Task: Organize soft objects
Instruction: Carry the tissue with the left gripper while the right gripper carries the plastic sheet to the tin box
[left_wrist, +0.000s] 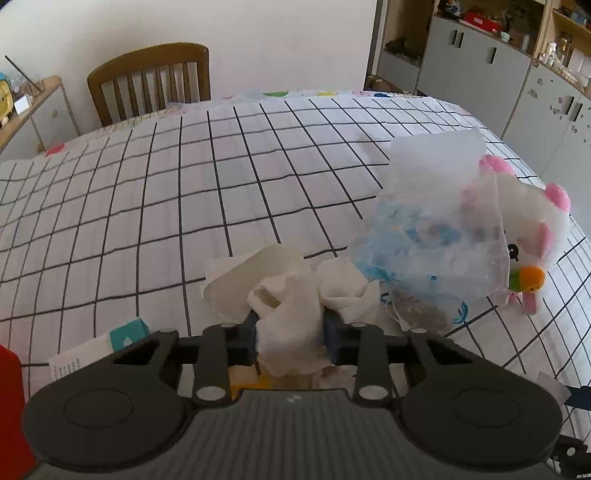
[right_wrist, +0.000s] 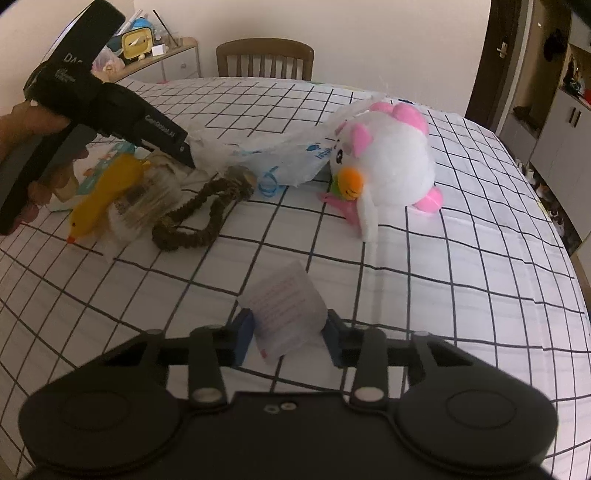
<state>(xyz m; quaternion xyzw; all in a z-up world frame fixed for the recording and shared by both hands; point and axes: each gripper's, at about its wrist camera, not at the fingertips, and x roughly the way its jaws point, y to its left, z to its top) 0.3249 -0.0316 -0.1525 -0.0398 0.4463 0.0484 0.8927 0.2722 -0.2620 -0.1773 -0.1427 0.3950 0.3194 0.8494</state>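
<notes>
Two tools are closed on soft things: the left tool (left_wrist: 290, 332) pinches a crumpled white tissue (left_wrist: 291, 314), the right tool (right_wrist: 290, 338) a limp translucent packet (right_wrist: 286, 310), above the checked table (right_wrist: 443, 258). Both look light and floppy. Farther off, a plush toy (right_wrist: 391, 162) is lying, best taken by its body.

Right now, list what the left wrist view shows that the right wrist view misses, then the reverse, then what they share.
Left only: the left tongs pinching crumpled white tissue, and a red thing at the frame's left edge.
Right only: the right tongs around a small clear packet, a yellow duck, a brown ring, and a hand holding the other tool.
Both: the plush, the plastic bag, the checked cloth, the chair.
</notes>
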